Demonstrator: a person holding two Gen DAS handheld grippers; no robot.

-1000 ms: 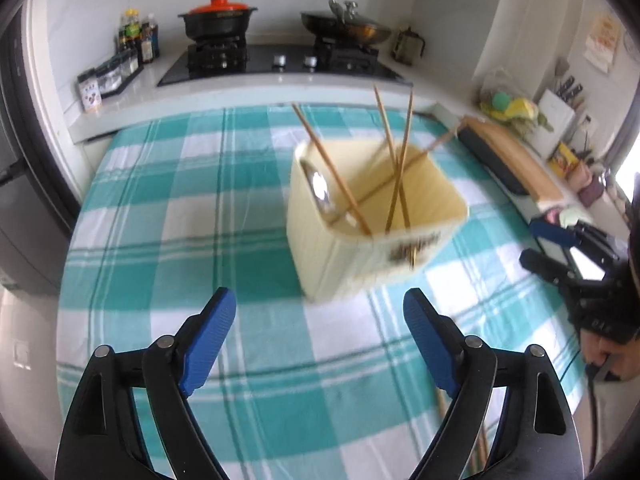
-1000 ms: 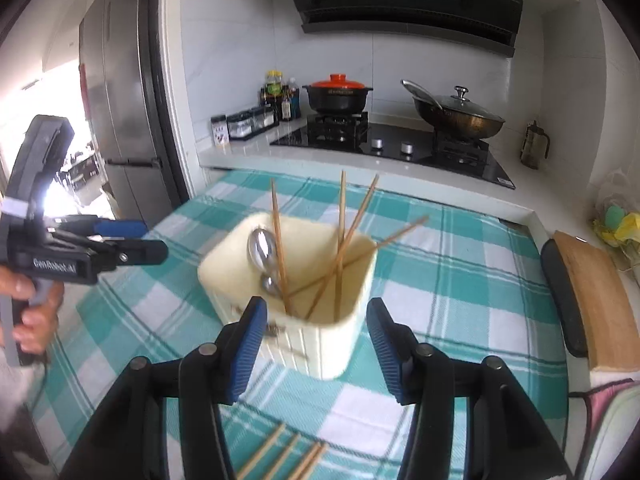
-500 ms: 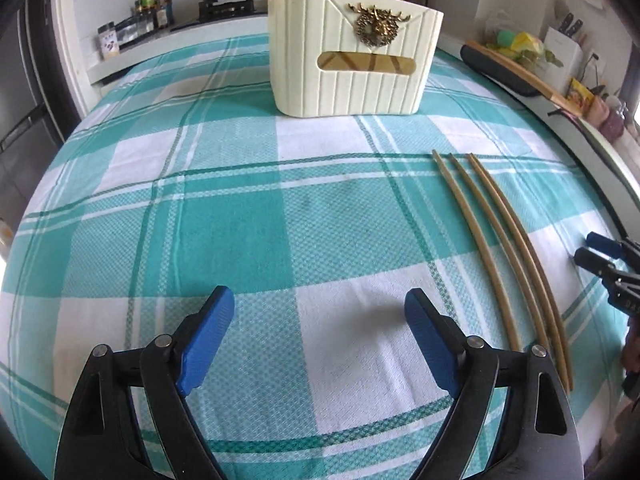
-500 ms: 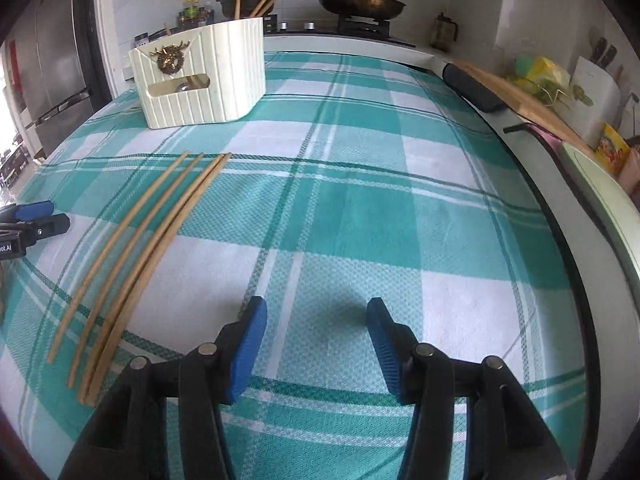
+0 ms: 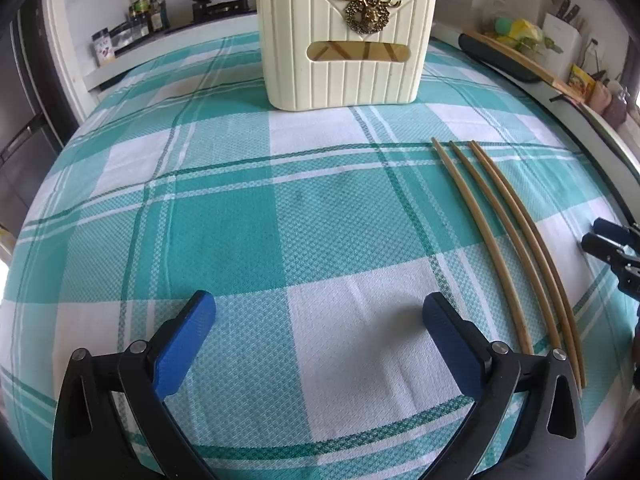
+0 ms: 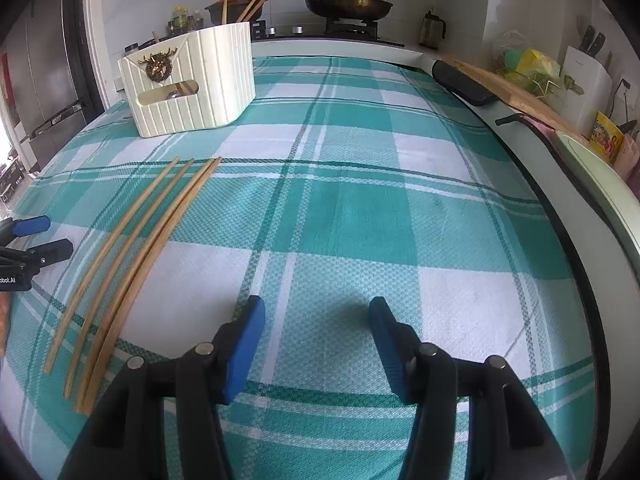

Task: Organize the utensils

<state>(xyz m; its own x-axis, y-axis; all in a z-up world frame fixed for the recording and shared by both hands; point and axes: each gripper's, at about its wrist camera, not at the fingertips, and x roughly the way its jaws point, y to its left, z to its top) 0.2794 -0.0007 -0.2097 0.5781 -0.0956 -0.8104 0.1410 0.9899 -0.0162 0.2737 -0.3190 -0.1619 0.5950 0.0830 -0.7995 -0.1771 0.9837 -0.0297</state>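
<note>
Chopsticks (image 6: 132,256) lie loose on the green checked cloth (image 6: 360,208), side by side, between the two claws. Four show from the right camera, and the two nearest ones touch along their length. A cream box (image 5: 344,46) stands farther back on the cloth, near the stove, and more chopsticks poke out of its top. A spoon shows through the slot in its front.

The left claw (image 5: 318,320) is spread as wide as it goes, its jaws having just been opening, and nothing is between them. The right claw (image 6: 316,340) is about half spread and also holds nothing. Both hang low over bare cloth, and neither touches a chopstick.

I think the next job is to pick up the loose chopsticks and drop them in the box. Trouble could come easily. The sticks are thin and flat on the cloth, so a claw may pinch cloth too and drag it. Two sticks lie so close that a grab may catch both, and one could slip out. A long stick held near one end may tip and miss the box.
</note>
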